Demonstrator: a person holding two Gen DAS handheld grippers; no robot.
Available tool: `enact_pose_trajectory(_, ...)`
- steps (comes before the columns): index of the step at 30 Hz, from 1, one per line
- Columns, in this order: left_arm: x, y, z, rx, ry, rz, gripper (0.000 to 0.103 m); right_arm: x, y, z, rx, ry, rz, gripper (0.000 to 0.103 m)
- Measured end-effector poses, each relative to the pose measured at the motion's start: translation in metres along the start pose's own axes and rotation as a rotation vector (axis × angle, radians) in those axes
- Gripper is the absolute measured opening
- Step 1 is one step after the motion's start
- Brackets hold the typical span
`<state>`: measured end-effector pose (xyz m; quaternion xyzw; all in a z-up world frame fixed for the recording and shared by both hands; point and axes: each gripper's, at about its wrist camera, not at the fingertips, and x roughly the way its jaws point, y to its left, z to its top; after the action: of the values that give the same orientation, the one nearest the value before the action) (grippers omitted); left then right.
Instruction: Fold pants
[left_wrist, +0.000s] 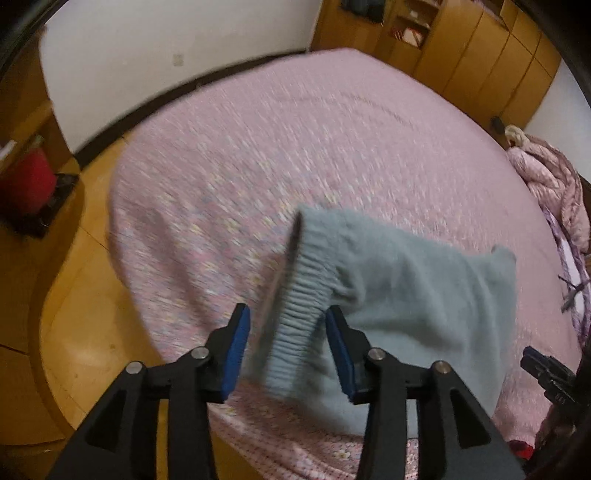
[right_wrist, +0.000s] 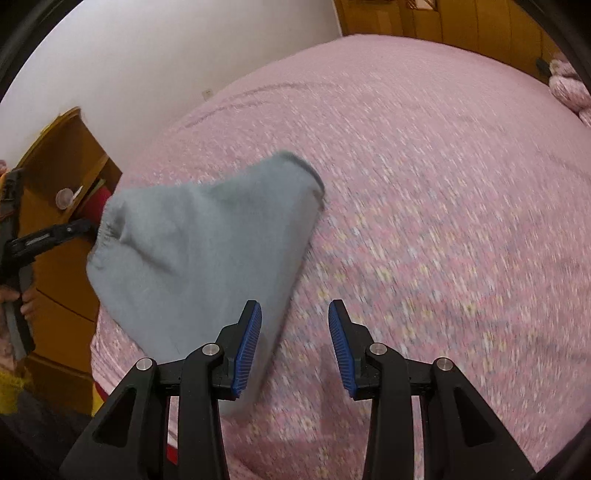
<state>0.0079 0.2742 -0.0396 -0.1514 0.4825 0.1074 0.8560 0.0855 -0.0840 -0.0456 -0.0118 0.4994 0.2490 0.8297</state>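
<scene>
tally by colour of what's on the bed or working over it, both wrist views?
Grey-blue: 1, the pants, elastic waistband between the left gripper's open jaws, pads not pressing it.
Pink: 2, the bed cover and a bunched quilt at the far edge.
Black with blue pads: 2, the left gripper and the right gripper, also open.
Total: 5

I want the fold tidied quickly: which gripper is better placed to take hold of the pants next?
Probably left: the left gripper is open with the pants' waistband between its pads. The right gripper is open mostly over bedspread.
</scene>
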Motion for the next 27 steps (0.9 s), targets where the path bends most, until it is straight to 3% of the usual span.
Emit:
enact_pose_trajectory(3, -0.025, -0.004, 0.003, 0.018, -0.072, 0.005, 0.049, 0.004, 0.012, 0.020, -0.009, -0.025, 0.028, 0.039)
enact_pose_trajectory(6, -0.039, -0.019, 0.008, 0.045, -0.139, -0.067, 0.047, 0.014, 0.024, 0.039, -0.027, -0.047, 0.050, 0.035)
enact_pose_trajectory(8, -0.038, -0.035, 0.011, 0.073, -0.154, -0.100, 0.031, 0.026, 0.029, 0.051, -0.036, -0.048, 0.042, 0.032)
enact_pose_trajectory(12, -0.003, -0.061, 0.021, 0.110, -0.112, -0.142, 0.022, 0.062, 0.026, 0.072, -0.029, -0.001, -0.035, 0.025)
enact_pose_trajectory(15, 0.034, -0.067, 0.027, 0.129, -0.064, -0.083, 0.020, 0.087, 0.015, 0.079, -0.028, 0.031, -0.083, 0.011)
enact_pose_trajectory(18, 0.060, -0.058, 0.027, 0.142, -0.047, -0.012, 0.016, 0.092, 0.009, 0.085, -0.015, 0.000, -0.077, 0.011)
enact_pose_trajectory(20, 0.068, -0.051, 0.029, 0.140, -0.068, -0.011, 0.009, 0.096, 0.008, 0.090, 0.005, -0.002, -0.073, 0.011)
enact_pose_trajectory(23, 0.067, -0.046, 0.032, 0.125, -0.063, -0.038, 0.008, 0.096, 0.008, 0.092, 0.016, -0.002, -0.069, 0.011)
enact_pose_trajectory(27, 0.063, -0.049, 0.028, 0.147, -0.060, -0.019, 0.009, 0.072, 0.014, 0.091, -0.003, -0.008, -0.090, 0.013)
